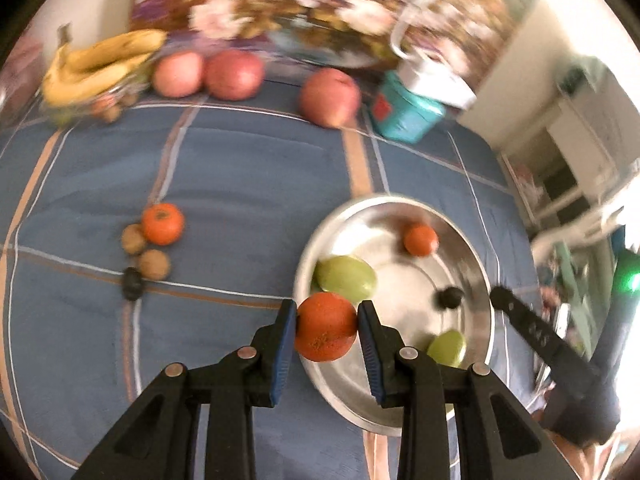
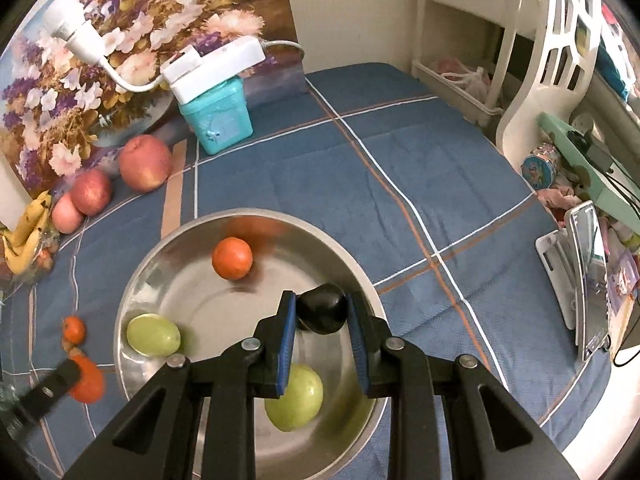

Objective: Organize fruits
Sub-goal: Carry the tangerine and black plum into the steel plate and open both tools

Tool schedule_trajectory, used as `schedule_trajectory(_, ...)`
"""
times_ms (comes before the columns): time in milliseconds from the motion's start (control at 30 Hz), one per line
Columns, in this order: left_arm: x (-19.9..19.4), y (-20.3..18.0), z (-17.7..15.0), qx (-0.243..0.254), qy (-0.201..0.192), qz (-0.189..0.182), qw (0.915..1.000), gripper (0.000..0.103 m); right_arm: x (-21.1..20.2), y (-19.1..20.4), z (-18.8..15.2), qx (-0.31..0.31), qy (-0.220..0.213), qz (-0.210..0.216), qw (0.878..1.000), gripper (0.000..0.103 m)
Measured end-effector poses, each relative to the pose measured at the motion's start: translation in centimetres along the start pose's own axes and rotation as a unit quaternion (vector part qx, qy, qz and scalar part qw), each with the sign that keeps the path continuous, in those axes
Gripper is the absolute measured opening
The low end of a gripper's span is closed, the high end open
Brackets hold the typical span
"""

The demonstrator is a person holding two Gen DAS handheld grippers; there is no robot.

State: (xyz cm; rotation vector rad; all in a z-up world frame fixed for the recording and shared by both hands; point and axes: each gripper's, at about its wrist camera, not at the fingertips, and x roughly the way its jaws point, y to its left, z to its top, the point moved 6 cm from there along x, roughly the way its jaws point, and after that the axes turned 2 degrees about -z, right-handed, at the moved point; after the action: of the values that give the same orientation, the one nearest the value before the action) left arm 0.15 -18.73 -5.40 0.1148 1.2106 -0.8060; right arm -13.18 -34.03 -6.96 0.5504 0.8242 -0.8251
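A teal box (image 2: 218, 118) bearing a white power strip (image 2: 214, 68) stands before a floral painting (image 2: 120, 40).

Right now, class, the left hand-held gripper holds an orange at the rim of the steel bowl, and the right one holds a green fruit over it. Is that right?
Not quite. The right hand-held gripper holds a small black fruit, not a green one; the right wrist view shows it. The rest stands: the left hand-held gripper holds an orange at the rim of the steel bowl.

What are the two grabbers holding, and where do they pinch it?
The left gripper pinches an orange by its two sides. The right gripper pinches a dark fruit by its sides, above the metal bowl.
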Motion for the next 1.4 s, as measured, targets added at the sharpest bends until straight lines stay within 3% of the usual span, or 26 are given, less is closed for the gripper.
schedule_trajectory(233,1.4,-2.4,-1.0,0.05,0.009,0.02,0.9985,0.033,-0.4,1.5,-0.1,-0.02,-0.004,0.015,1.0,0.027)
schedule_trajectory(967,3.8,-2.3,-2.4,0.066,0.042,0.042,0.9961,0.035,2.5,5.5,-3.7,-0.072,0.059,0.044,0.995,0.028)
schedule_trajectory(1033,3.8,-2.3,-2.3,0.064,0.043,0.04,0.9962,0.036,2.3,5.5,-3.6,-0.074,0.057,0.042,0.995,0.033)
schedule_trajectory(1100,3.7,-2.3,-2.3,0.066,0.041,0.039,0.9962,0.044,2.2,5.6,-3.5,-0.075,0.053,0.041,0.995,0.051)
schedule_trajectory(1267,3.4,-2.2,-2.1,0.064,0.037,0.039,0.9965,0.059,1.9,5.5,-3.2,-0.073,0.045,0.041,0.995,0.055)
schedule_trajectory(1400,3.5,-1.7,-2.1,0.057,0.042,0.041,0.9966,0.072,1.9,5.4,-3.1,-0.069,0.043,0.039,0.996,0.069)
